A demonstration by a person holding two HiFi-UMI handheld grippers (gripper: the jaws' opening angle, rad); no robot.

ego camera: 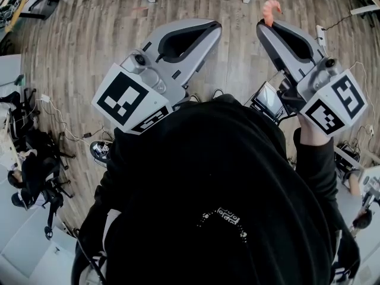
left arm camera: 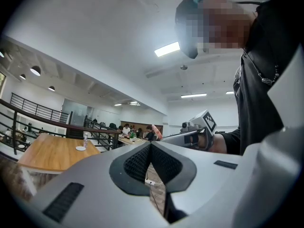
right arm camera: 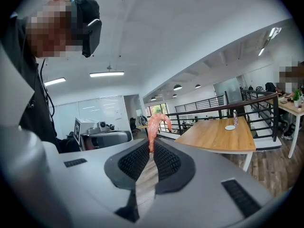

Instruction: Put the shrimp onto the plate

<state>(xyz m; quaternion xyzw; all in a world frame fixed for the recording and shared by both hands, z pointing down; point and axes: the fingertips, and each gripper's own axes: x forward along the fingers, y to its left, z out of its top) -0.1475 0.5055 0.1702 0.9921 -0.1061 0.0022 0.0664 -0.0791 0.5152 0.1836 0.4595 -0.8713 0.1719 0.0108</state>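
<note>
A pink curled shrimp sticks out of the tip of my right gripper, whose jaws are shut on its tail end. In the right gripper view the shrimp rises from between the ribbed pads, curling to the right. My left gripper is held level beside the right one, jaws shut with nothing between them. The left gripper view shows its black pads meeting at the tip, and the right gripper with the shrimp beyond. A small white plate lies far off on a wooden table.
Both grippers are held at chest height over a wood-plank floor. A bottle stands by the white plate, also seen from the left gripper view. Black railings run behind the table. Cables and gear lie on the floor at the left.
</note>
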